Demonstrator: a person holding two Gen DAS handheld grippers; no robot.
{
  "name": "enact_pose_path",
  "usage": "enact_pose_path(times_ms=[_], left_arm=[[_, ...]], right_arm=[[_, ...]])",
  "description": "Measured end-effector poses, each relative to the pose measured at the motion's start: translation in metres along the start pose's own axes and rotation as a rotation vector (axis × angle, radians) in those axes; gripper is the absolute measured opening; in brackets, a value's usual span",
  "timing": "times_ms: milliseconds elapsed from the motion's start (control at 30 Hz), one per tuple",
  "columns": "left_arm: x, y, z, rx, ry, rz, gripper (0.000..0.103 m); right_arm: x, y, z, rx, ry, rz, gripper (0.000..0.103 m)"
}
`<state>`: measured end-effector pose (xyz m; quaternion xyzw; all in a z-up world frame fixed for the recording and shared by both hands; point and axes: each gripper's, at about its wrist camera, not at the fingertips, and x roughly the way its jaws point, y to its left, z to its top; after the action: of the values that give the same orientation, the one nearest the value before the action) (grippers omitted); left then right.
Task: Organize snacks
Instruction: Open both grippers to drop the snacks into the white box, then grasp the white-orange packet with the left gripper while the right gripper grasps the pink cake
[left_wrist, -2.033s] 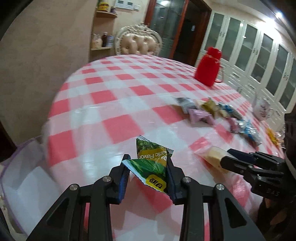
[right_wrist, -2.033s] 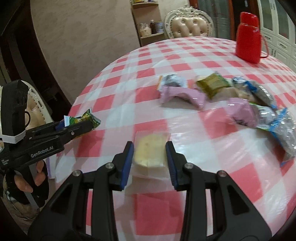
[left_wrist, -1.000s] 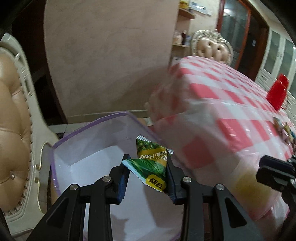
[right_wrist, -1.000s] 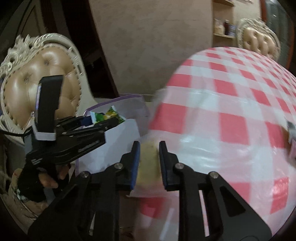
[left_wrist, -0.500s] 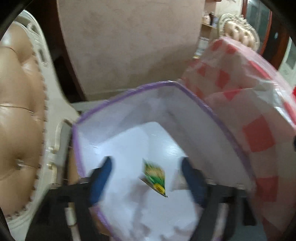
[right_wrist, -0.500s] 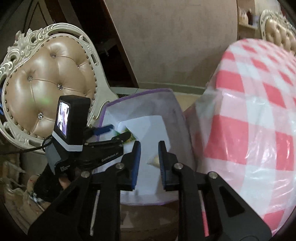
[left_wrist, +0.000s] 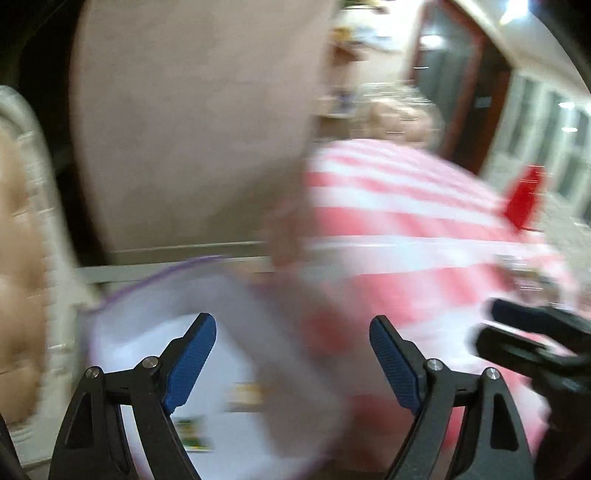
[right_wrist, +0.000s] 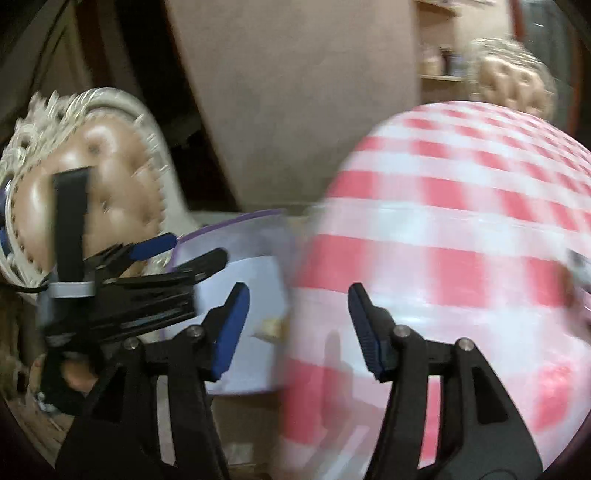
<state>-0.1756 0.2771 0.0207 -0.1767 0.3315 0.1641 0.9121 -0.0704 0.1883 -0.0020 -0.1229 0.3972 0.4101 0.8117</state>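
Note:
Both views are blurred by motion. My left gripper (left_wrist: 291, 354) stands wide open and holds nothing, over the near edge of a white bin with a purple rim (left_wrist: 147, 284). A green snack packet (left_wrist: 190, 439) lies on the bin's floor, with a pale yellow packet (left_wrist: 245, 397) beside it. My right gripper (right_wrist: 299, 328) has its jaws opening, and no pad presses on anything. The pale yellow packet (right_wrist: 271, 326) shows below it inside the bin (right_wrist: 236, 221). The left gripper (right_wrist: 155, 258) appears at the bin's left side, held by a hand (right_wrist: 74, 376).
A round table with a red and white checked cloth (left_wrist: 406, 240) stands right of the bin. A red jug (left_wrist: 522, 199) is on its far side. A tufted chair (right_wrist: 92, 155) stands behind the bin, which sits low beside the table.
The left gripper opened and the green packet dropped into the bin. The right gripper's jaws have parted and the yellow packet has left them for the bin. Both views swung up toward the table.

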Motion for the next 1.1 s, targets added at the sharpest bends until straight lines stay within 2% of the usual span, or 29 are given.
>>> enact_pose_path(times_ms=[100,167,233,267,367,500,667,800,933,1000,1100], left_arm=[[0.008,-0.061,0.005,0.067,0.054,-0.149,0.086],[0.024,-0.098,0.007,0.098,0.124,-0.228,0.086],[0.037,-0.128,0.010,0.122,0.170,-0.271,0.086],[0.044,-0.144,0.012,0.138,0.183,-0.278,0.086],[0.065,-0.170,0.022,0.157,0.200,-0.258,0.086],[0.084,-0.182,0.021,0.121,0.220,-0.209,0.086],[0.095,-0.183,0.024,0.118,0.226,-0.153,0.086],[0.100,-0.186,0.028,0.120,0.227,-0.136,0.086],[0.108,-0.194,0.031,0.123,0.239,-0.134,0.086],[0.111,-0.200,0.032,0.124,0.238,-0.140,0.086],[0.116,-0.208,0.036,0.113,0.235,-0.148,0.086]], right_arm=[[-0.046,-0.055,-0.010,0.094,-0.028,-0.069,0.065],[-0.083,-0.089,-0.022,0.119,-0.068,-0.187,0.068],[-0.109,-0.122,-0.035,0.144,-0.072,-0.293,0.071],[-0.116,-0.138,-0.040,0.150,-0.065,-0.312,0.072],[-0.119,-0.183,-0.053,0.193,-0.018,-0.260,0.072],[-0.104,-0.214,-0.053,0.141,0.011,-0.277,0.072],[-0.069,-0.226,-0.037,0.020,0.041,-0.273,0.071],[-0.051,-0.236,-0.026,-0.012,0.072,-0.215,0.071],[-0.051,-0.237,-0.026,-0.026,0.082,-0.179,0.069],[-0.058,-0.233,-0.036,-0.054,0.090,-0.182,0.061],[-0.076,-0.223,-0.054,-0.080,0.106,-0.188,0.060]])
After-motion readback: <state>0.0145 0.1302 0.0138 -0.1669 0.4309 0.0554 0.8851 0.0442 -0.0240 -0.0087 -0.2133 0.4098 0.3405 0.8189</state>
